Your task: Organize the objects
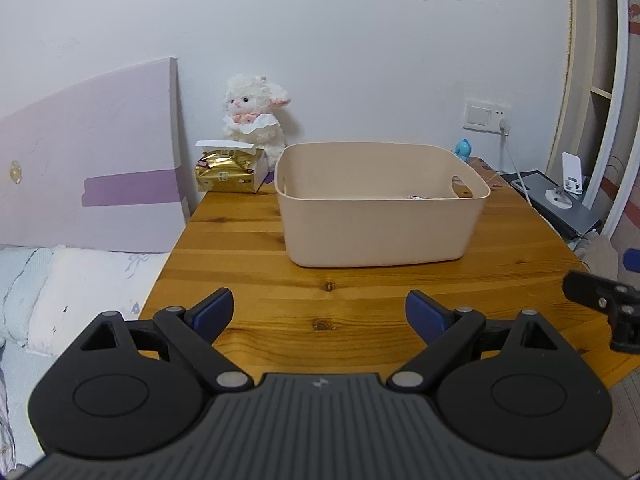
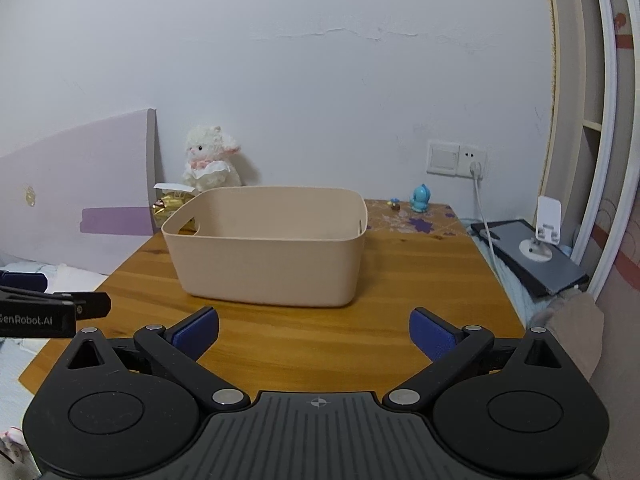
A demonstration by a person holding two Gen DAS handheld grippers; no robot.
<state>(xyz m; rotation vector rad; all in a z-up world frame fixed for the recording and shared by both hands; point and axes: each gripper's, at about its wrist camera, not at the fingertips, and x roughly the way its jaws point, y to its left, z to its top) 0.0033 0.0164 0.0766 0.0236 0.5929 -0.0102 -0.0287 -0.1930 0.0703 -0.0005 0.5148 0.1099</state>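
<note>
On the wooden table (image 1: 248, 264) a beige bin (image 1: 376, 220) sits central, seemingly to collect items; left tongs (image 1: 320, 314) and right tongs (image 2: 314, 332) hover spread and empty before it, likely done or waiting

Beige plastic bin (image 1: 376, 220) upright on wooden table (image 1: 248, 264).

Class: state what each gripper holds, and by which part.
Nothing is held. The left gripper and right gripper are both open and empty over the table.
</note>
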